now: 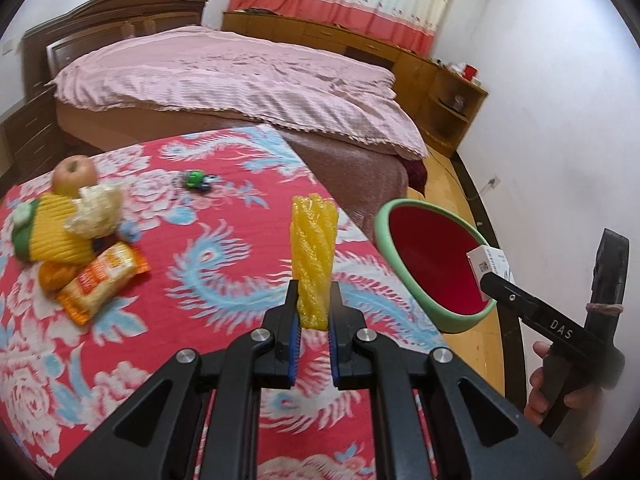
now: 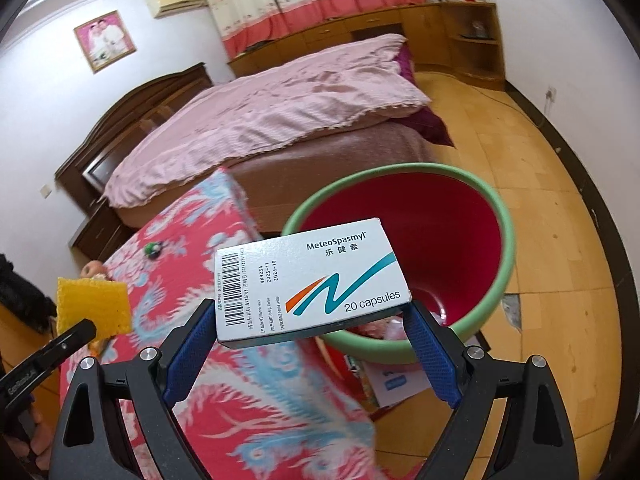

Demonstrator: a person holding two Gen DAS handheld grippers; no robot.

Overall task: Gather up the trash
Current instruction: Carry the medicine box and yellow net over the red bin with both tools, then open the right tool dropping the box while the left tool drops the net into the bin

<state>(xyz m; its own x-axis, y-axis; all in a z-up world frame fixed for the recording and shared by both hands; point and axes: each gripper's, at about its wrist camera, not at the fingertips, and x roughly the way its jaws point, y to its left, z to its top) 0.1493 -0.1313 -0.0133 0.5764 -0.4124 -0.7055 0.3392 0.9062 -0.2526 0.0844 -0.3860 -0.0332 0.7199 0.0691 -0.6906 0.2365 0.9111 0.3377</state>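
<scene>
While light and stiff but crushable, box (image 2: 310, 280) spans right claw (image 2: 310, 334) spread wide on its ends, just short of bin (image 2: 502, 240) ahead; soft, springy foam net (image 1: 313, 266) stands upright, pinched low in near-shut left claw (image 1: 313, 322).

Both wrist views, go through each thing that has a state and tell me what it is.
Left gripper: shut on the yellow foam fruit net, held upright.
Right gripper: wide, clamped on the white medicine box, box closed.
Green-rimmed red bin: open-topped, some litter at the bottom.
Orange snack packet: lying flat on the floral tablecloth.
</scene>
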